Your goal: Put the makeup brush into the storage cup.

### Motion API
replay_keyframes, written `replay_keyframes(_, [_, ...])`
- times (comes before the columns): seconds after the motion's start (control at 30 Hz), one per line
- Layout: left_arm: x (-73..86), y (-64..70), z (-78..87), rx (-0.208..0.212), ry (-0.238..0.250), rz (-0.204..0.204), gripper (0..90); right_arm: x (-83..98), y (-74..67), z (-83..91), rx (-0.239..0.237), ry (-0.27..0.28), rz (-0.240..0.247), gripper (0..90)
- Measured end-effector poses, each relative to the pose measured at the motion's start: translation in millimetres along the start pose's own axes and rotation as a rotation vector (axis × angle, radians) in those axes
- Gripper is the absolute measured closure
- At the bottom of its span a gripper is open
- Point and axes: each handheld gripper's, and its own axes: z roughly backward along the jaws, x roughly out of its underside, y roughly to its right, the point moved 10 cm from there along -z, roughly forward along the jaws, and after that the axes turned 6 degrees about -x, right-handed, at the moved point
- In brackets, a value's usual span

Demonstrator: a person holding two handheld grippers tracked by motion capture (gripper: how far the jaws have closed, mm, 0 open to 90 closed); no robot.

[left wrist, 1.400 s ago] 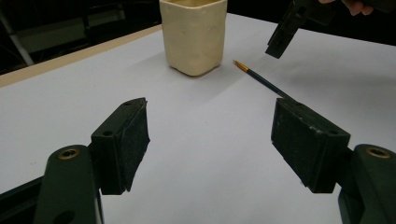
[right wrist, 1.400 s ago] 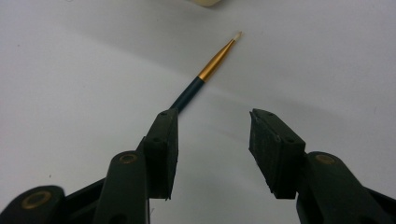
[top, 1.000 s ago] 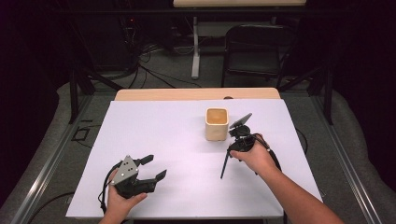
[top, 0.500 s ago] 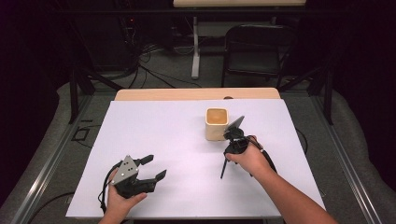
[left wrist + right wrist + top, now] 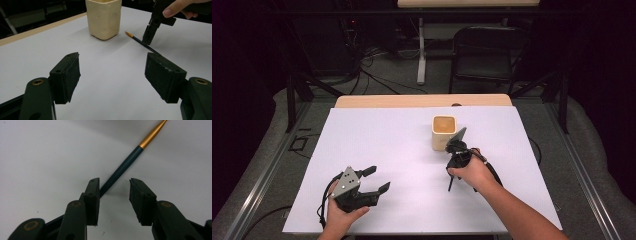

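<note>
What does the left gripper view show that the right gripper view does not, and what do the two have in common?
Left gripper view alone: the cream cup standing upright on the table, the right gripper reaching down beside the pen, the hand that holds it, and the left gripper with its jaws wide apart over bare sheet.

Right gripper view alone: a close look at the pen's gold tapered end and dark shaft running in against one of that gripper's parted jaws.

Both: the pen lying on the white table cover.
</note>
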Motion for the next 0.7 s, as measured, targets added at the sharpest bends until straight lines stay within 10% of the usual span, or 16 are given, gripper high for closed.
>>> replay_keyframes(0.3, [0.0,-0.3,0.0,-0.001,0.002,0.001,28.1,0.8,-3.5,-3.7,0.007,-0.032,-0.012,62.8])
replay_keyframes(0.53, [0.0,-0.5,0.2,0.001,0.002,0.003,28.2,-5.2,-6.7,-16.1,-0.033,0.068,-0.025,65.7])
replay_keyframes(0.57, [-0.1,-0.7,0.3,0.001,0.003,0.003,28.2,3.4,-4.7,-9.2,0.007,-0.041,-0.036,66.3])
replay_keyframes(0.7, [-0.2,-1.0,0.3,-0.001,0.005,0.005,28.3,5.6,-0.1,-6.8,0.022,-0.072,-0.013,68.7])
